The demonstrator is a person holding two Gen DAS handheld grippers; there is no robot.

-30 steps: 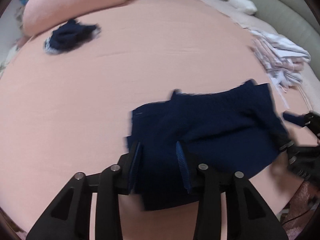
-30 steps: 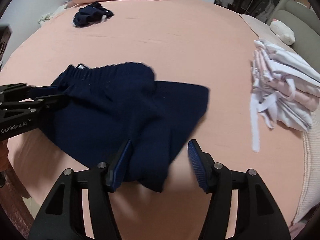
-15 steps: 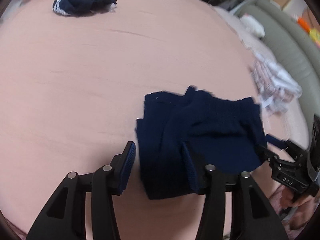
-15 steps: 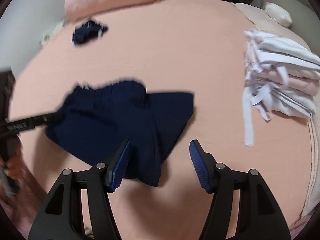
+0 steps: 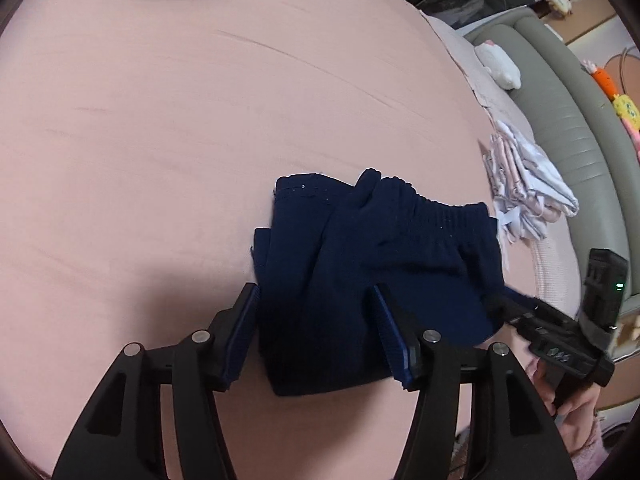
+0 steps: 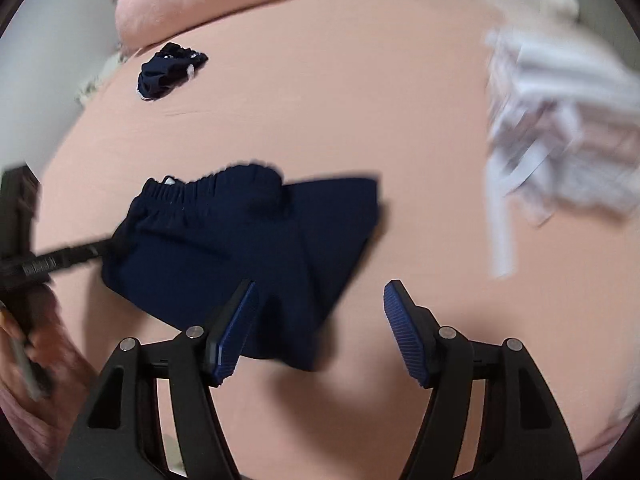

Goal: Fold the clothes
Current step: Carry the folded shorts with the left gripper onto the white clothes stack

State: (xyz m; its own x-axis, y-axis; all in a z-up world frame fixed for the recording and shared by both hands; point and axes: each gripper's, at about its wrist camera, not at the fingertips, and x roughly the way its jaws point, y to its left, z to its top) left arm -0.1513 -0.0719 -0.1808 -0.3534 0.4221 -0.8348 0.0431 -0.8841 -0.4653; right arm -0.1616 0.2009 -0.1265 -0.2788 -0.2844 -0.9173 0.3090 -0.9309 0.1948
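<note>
Navy shorts (image 5: 372,264) are lying folded on the pink bed (image 5: 180,128), near its front edge. The left gripper (image 5: 316,332) is hovering over their near edge, its fingers spreading wider with the cloth between them but not pinched. The right gripper (image 6: 320,328) is also spreading its fingers, one corner of the shorts lying loose beneath them. A stack of folded pale clothes (image 5: 524,184) is sitting to the right, and a crumpled dark garment (image 6: 170,70) is lying far back.
</note>
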